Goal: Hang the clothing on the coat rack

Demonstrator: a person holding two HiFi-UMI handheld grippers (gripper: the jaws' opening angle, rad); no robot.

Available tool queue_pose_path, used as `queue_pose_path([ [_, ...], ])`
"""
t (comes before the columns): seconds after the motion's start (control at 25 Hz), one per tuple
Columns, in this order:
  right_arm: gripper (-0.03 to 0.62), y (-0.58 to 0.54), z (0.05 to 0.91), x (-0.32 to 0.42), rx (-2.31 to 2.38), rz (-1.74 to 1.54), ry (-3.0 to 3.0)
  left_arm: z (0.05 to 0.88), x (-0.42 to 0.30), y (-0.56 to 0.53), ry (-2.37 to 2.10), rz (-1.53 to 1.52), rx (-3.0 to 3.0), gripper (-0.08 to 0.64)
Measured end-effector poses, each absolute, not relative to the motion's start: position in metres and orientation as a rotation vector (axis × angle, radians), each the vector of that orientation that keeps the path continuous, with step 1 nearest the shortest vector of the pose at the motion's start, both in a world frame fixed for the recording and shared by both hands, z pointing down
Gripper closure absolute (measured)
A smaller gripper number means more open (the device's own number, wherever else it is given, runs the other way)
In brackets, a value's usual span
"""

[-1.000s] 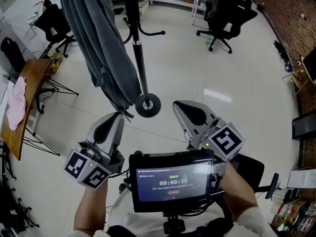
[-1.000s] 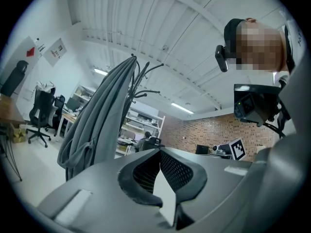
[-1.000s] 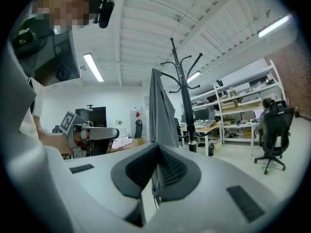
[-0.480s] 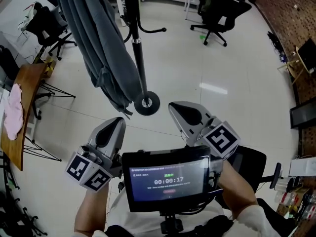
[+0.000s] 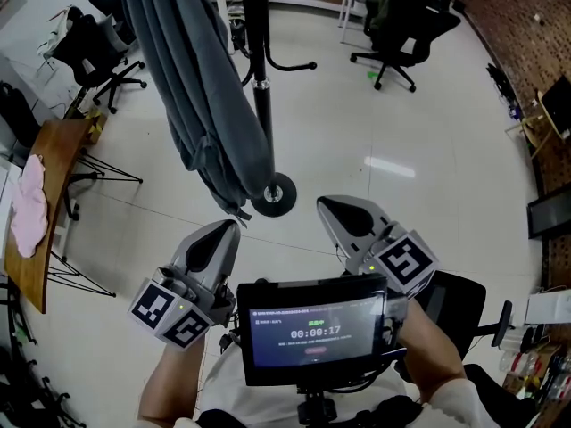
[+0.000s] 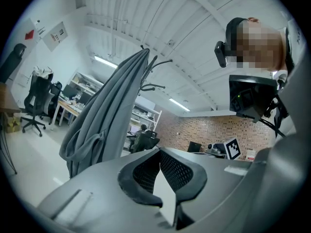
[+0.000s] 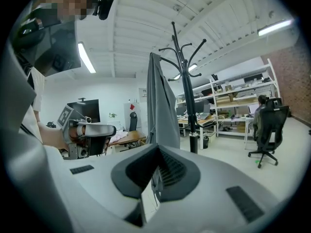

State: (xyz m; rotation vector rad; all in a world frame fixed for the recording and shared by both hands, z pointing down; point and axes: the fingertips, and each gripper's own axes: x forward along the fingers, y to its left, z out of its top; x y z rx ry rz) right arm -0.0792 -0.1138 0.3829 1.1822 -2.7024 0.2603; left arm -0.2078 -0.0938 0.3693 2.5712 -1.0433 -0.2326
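Floor: The pale glossy floor [image 5: 384, 123] carried all the furniture in the head view.
Coat rack: The black metal coat rack [image 5: 261, 105] stood upright on its round base [image 5: 273, 194], ahead of both hand-held grippers. In the right gripper view its curved hooks [image 7: 183, 47] spread out at the top of the pole.
Clothing: The grey fabric garment [image 5: 201, 87] hung on the black metal coat rack, on the side towards the person's left. It draped down from the upper hooks in long folds. In the head view its lower end lay just beside the round base. The left gripper view showed it as a tall grey drape [image 6: 112, 115] and the right gripper view showed it close against the pole [image 7: 160, 110]. Neither hand-held gripper touched it.
Chair: A black swivel office chair [image 5: 401, 25] stood well apart from the rack, at the upper right of the head view.
Table: A brown wooden table [image 5: 45, 194] stood at the left edge, with a pink cloth [image 5: 28, 203] lying on it.
Screen: A black rectangular screen [image 5: 312, 333] sat in front of the person's chest, between the two wrists.
Left hand-held gripper: The left hand-held gripper [image 5: 225, 230] pointed towards the rack base. Its jaws were closed together and empty [image 6: 159, 152].
Right hand-held gripper: The right hand-held gripper [image 5: 332, 205] sat level with the left one, near the base. Its jaws met at the tip with nothing between them [image 7: 157, 147].
Marker cube: A marker cube [image 5: 174, 315] was fitted at the rear of each hand-held gripper.
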Motion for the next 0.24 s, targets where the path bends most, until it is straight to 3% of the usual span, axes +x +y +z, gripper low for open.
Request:
queue_pose_path([
  [0.24,0.591,-0.119,0.38,-0.089,1.186,0.223,-2.696,0.367,-0.22,-0.1,-1.053,-0.25,2.579,0.56],
])
